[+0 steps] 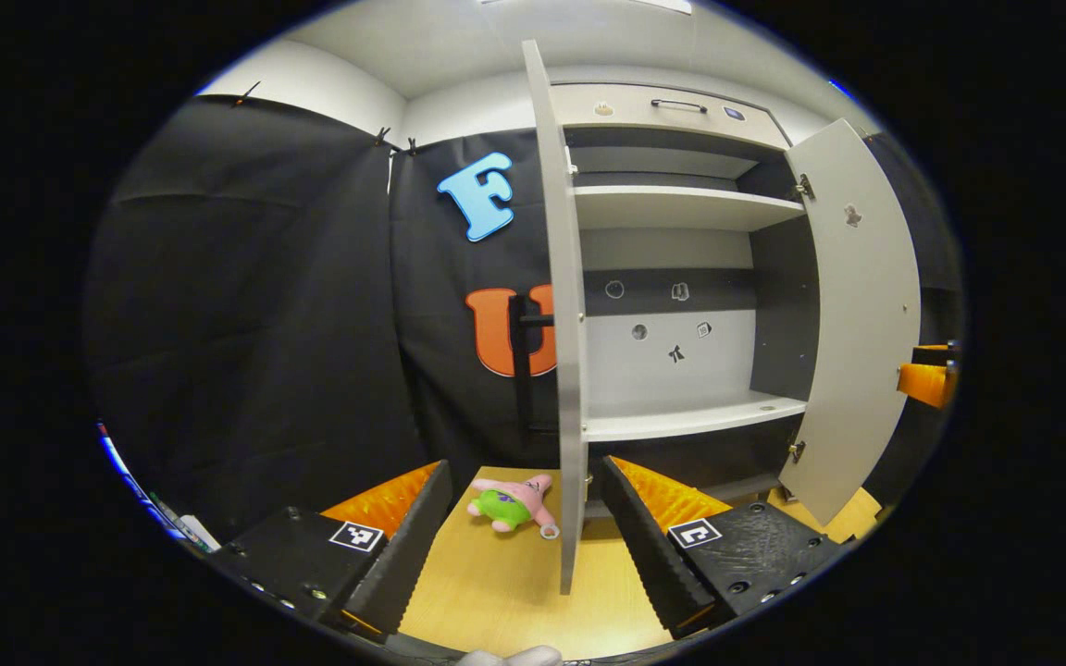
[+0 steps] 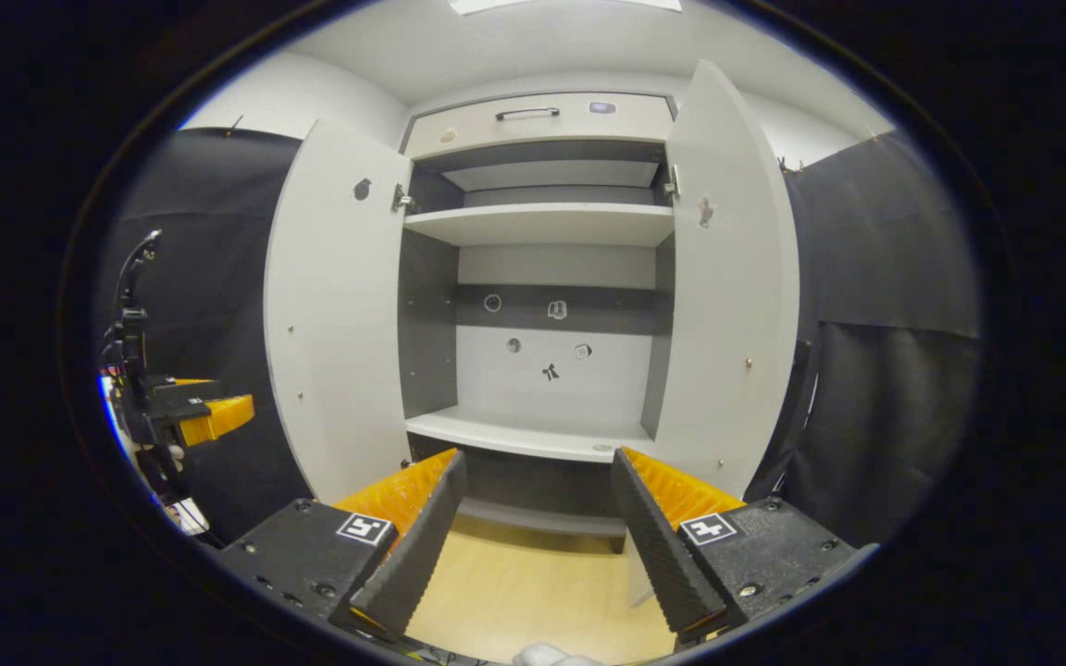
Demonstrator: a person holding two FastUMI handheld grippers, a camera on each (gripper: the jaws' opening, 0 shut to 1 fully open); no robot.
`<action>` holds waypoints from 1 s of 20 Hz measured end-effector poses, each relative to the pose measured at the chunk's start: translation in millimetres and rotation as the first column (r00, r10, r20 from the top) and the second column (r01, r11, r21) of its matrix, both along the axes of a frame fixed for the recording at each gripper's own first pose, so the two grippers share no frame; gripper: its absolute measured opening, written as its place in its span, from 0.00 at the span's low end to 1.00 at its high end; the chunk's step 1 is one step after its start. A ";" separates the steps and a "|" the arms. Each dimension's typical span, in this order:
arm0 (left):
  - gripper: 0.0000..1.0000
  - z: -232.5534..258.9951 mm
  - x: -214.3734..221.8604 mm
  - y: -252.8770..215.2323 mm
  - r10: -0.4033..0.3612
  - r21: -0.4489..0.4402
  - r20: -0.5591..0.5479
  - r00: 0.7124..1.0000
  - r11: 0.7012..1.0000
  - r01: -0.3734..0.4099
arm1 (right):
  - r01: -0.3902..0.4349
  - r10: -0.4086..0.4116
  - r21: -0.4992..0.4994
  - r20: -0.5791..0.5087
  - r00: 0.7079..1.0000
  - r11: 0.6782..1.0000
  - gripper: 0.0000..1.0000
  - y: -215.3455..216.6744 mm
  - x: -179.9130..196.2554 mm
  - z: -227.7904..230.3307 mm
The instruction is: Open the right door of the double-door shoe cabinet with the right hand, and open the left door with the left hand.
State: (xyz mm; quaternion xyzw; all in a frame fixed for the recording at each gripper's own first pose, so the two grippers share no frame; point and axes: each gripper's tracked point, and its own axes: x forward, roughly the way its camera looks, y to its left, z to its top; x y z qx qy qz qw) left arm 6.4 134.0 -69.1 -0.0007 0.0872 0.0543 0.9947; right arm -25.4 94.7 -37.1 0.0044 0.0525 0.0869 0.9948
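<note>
Fingers of both grippers are spread and grasp nothing: the left gripper (image 1: 524, 532) sits astride the swung-out left door's (image 1: 570, 370) edge without touching it, and the right gripper (image 2: 538, 536) faces the open cabinet (image 2: 542, 277). Both doors stand wide, the right door (image 2: 727, 296) to that view's right, so the task looks done. These doors seem to be stiff, light panels that swing freely on hinges; the free vertical edge looks the best hold. Bare shelves (image 2: 547, 222) show inside. A small plush toy (image 1: 513, 504) lies on the floor (image 1: 496, 592) near the left door's foot, possibly in its way.
</note>
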 end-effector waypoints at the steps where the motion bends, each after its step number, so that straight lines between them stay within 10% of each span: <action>1: 1.00 7.8 -0.3 -8.4 -0.006 0.011 0.012 1.000 1.000 0.006 | 0.007 -0.007 -0.002 0.003 1.000 1.000 0.98 -3.6 -0.5 2.4; 20: 0.96 40.6 6.3 -124.9 -0.123 0.011 0.085 0.989 0.992 0.123 | 0.170 -0.170 -0.014 0.024 0.985 0.985 0.98 -70.4 -5.1 7.4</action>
